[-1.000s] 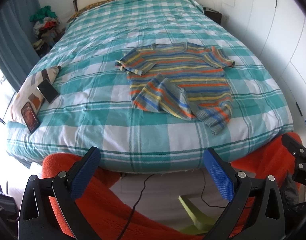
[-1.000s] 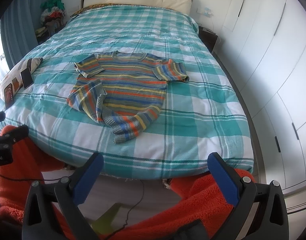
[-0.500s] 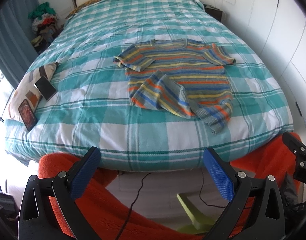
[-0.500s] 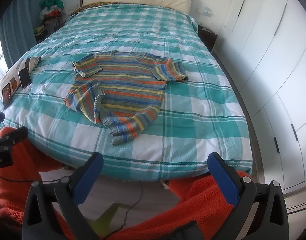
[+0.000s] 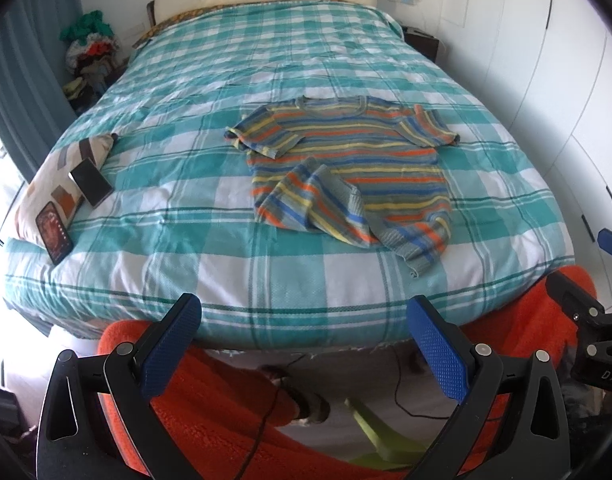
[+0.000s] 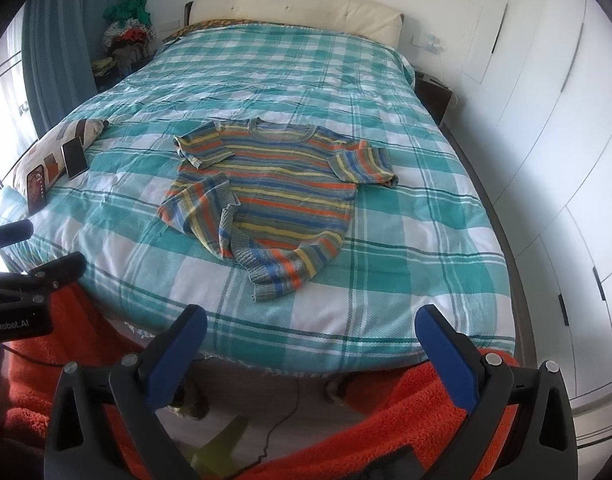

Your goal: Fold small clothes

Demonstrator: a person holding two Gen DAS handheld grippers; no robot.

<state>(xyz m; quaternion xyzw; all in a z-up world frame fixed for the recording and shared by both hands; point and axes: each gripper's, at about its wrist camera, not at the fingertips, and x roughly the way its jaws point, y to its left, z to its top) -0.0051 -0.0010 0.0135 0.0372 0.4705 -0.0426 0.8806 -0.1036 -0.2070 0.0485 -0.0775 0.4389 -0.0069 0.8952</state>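
A small striped knit sweater (image 5: 369, 160) (image 6: 282, 188) in orange, yellow, blue and grey lies on the teal checked bed cover (image 5: 178, 148) (image 6: 409, 248). Its neck points toward the headboard. The lower left hem corner is turned up over the body, and the bottom edge is rumpled near the bed's foot. My left gripper (image 5: 302, 340) hangs open below the foot of the bed, well short of the sweater. My right gripper (image 6: 311, 346) is likewise open and empty, off the bed's near edge. Both have blue pads with nothing between them.
Two phones (image 5: 90, 182) (image 5: 54, 232) rest on a patterned pillow (image 5: 46, 176) at the bed's left edge. Orange fleece (image 5: 210, 420) covers the person's legs below. A cable and a green chair base (image 5: 381, 436) lie on the floor. White wardrobes (image 6: 553, 128) line the right side.
Both cameras have risen and tilted slightly, so the bed and sweater sit lower in view. The sweater has not moved and both grippers stay open.
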